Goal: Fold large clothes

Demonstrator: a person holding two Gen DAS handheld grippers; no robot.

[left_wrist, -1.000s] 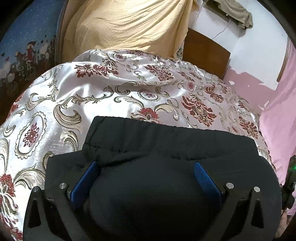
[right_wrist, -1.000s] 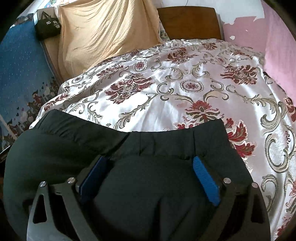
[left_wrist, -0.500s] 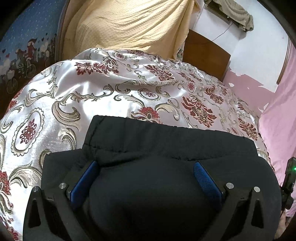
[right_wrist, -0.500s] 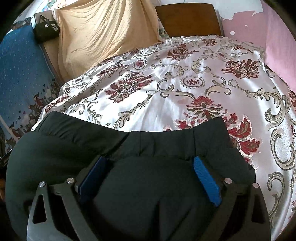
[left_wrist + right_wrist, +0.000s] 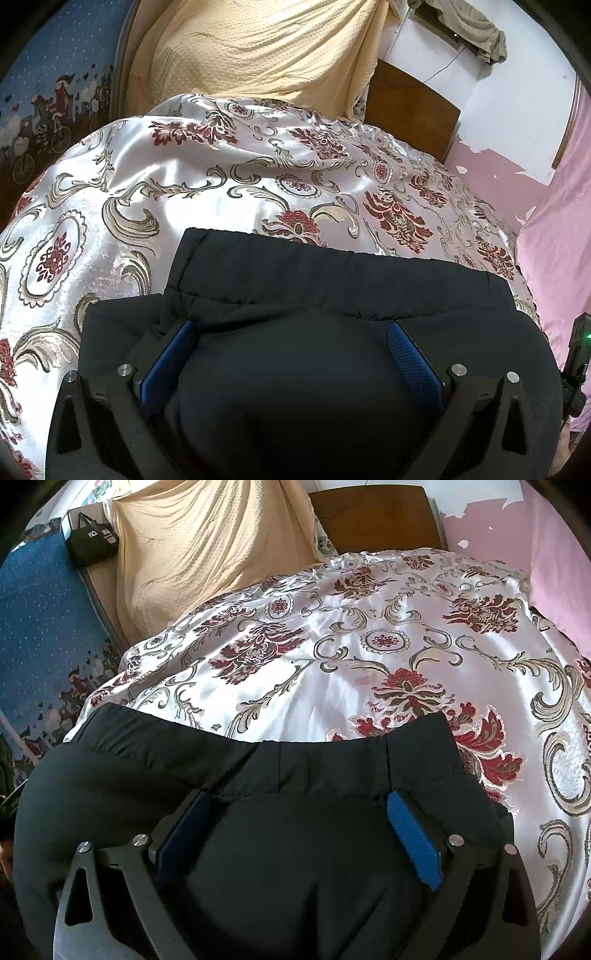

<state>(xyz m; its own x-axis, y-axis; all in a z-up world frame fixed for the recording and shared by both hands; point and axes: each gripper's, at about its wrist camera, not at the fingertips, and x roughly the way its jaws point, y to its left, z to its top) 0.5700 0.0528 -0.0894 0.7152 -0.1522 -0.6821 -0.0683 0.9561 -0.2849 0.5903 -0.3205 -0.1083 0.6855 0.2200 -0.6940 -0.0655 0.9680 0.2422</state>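
A black pair of trousers (image 5: 332,280) lies folded on a white satin bedspread (image 5: 184,177) with red floral pattern; its elastic waistband points away from me. It also shows in the right wrist view (image 5: 295,768). My left gripper (image 5: 291,332) is open, its blue pads (image 5: 410,354) spread wide over the black cloth near the waistband's left end. My right gripper (image 5: 299,808) is open too, blue pads (image 5: 410,830) spread over the cloth near the waistband's right end. Neither pinches the fabric.
A yellow blanket (image 5: 258,48) hangs at the bed's far side next to a wooden headboard (image 5: 410,107). A pink pillow (image 5: 561,572) lies at the right. A blue patterned cloth (image 5: 40,638) and black bag (image 5: 92,542) are at the left.
Both grippers stay open over the trousers. Both views have shifted slightly, with the bedspread sliding a little in frame; the trousers keep their shape.
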